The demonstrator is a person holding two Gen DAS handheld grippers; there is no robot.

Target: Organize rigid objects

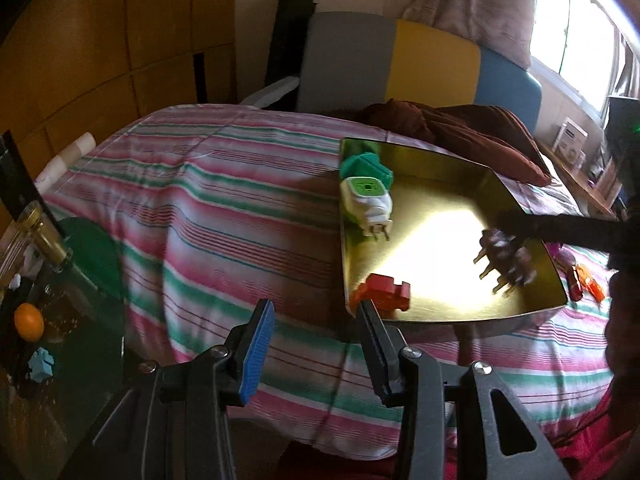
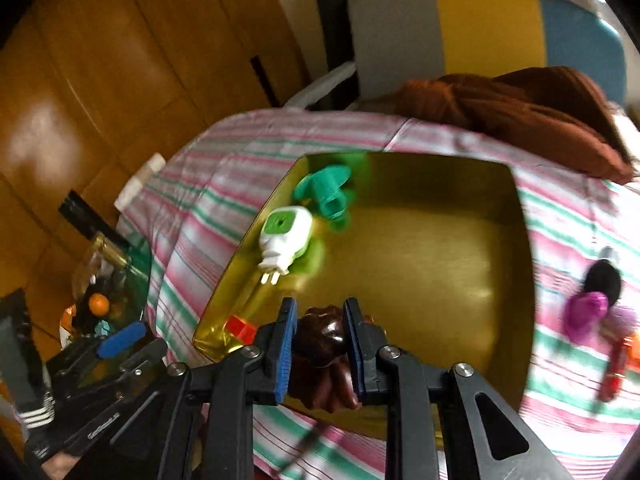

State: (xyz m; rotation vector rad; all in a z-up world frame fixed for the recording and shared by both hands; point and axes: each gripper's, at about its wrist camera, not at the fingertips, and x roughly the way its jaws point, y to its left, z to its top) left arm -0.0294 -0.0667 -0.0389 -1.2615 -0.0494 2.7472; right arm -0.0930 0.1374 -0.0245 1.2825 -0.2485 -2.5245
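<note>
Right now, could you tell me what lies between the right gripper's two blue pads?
A dark brown plug adapter is clamped between the right gripper pads, above the gold tray; the right wrist view shows it.

A tray (image 2: pixel 460 264) is set on the bedspread (image 1: pixel 224 216). In the tray, seen from the right wrist, two plug-in devices (image 2: pixel 285 236) (image 2: pixel 326 192) are placed along its rim at 10 o'clock, a small block (image 2: pixel 240 327) in the corner at 8 o'clock. Loose items (image 2: pixel 592 308) are left on the bedspread at 3 o'clock. A cushion (image 2: pixel 532 120) is laid behind the tray at 1 o'clock.
</note>
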